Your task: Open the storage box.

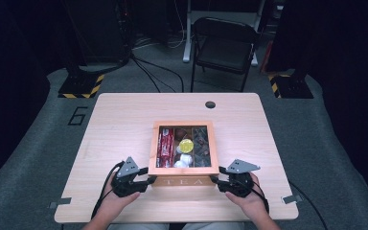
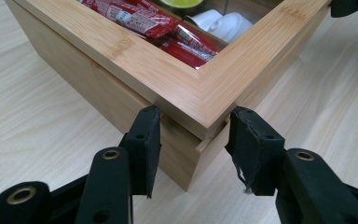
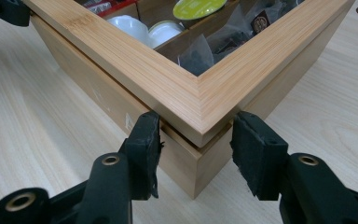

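Looking down from the high view, we see the tea box (image 1: 184, 148) sitting near our edge of the table (image 1: 120, 120), its windowed lid (image 1: 184, 125) down over red packets (image 1: 166, 146), white cups and a yellow-topped pod. Our left gripper (image 1: 149, 176) is at the near left corner of the box and our right gripper (image 1: 214, 176) at the near right corner, both hands low on the tabletop. In the left gripper view, the jaws straddle that corner at the seam where the lid frame (image 2: 186, 88) meets the base (image 2: 168, 149); the pads (image 2: 145, 140) sit right at the wood, but we cannot tell whether they press on it. In the right gripper view, the same holds: the jaws flank the corner just under the lid frame (image 3: 191, 102), above the base (image 3: 182, 163), and contact is too close to call. We judge the box stiff and fairly heavy for its size, with smooth wood that could slip between the pads. Its window looks breakable, so the solid corners of the frame are the safest hold, lifted evenly from both sides.
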The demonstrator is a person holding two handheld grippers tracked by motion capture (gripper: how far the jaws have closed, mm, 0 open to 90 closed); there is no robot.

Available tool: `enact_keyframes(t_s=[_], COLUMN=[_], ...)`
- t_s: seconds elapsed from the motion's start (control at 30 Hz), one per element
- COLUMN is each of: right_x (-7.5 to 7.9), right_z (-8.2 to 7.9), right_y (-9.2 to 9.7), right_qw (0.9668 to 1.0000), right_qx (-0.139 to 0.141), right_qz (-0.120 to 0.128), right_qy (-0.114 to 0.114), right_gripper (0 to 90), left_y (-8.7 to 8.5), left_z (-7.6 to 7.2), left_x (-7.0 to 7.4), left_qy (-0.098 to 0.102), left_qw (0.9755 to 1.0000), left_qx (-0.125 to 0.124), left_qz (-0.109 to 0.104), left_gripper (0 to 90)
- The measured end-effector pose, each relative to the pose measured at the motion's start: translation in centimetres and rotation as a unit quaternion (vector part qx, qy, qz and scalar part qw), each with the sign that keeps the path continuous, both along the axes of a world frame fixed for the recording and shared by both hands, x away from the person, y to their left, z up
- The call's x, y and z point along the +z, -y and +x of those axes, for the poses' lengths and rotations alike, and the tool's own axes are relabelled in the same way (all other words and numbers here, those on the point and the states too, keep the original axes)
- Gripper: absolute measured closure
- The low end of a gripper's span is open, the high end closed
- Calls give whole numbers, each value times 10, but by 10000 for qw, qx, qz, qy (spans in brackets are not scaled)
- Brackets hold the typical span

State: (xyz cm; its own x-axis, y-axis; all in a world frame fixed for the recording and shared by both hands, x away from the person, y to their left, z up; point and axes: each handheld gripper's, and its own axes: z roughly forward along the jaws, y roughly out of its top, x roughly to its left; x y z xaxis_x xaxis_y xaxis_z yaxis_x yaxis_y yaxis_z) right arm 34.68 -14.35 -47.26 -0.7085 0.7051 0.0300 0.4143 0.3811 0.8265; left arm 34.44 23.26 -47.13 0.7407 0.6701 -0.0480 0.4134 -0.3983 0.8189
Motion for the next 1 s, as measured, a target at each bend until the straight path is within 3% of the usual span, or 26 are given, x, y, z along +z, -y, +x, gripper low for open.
enact_keyframes(t_s=[0.3, 0.4, 0.47, 0.57, 0.8, 1.0], right_x=[6, 10, 11, 18, 30, 39], right_z=[1, 1, 2, 3, 5, 10], right_y=[2, 3, 3, 5, 3, 4], right_qw=[9999, 9997, 9996, 9991, 9992, 9989], right_qx=[9, -33, -14, -77, -68, -32], right_qz=[133, 208, 234, 330, 223, 275], right_qy=[97, 134, 185, 253, 325, 385], right_gripper=[519, 518, 518, 505, 486, 485], left_y=[4, 7, 7, 7, 4, 3], left_z=[-2, -2, -2, -2, 2, 7], left_x=[7, 12, 15, 22, 31, 42], left_qy=[164, 324, 308, 487, 399, 458], left_qw=[9997, 9989, 9990, 9982, 9989, 9986], left_qx=[160, 334, 332, 345, 236, 251], left_qz=[35, 26, 39, 48, -46, -101], left_gripper=[509, 480, 472, 456, 456, 451])
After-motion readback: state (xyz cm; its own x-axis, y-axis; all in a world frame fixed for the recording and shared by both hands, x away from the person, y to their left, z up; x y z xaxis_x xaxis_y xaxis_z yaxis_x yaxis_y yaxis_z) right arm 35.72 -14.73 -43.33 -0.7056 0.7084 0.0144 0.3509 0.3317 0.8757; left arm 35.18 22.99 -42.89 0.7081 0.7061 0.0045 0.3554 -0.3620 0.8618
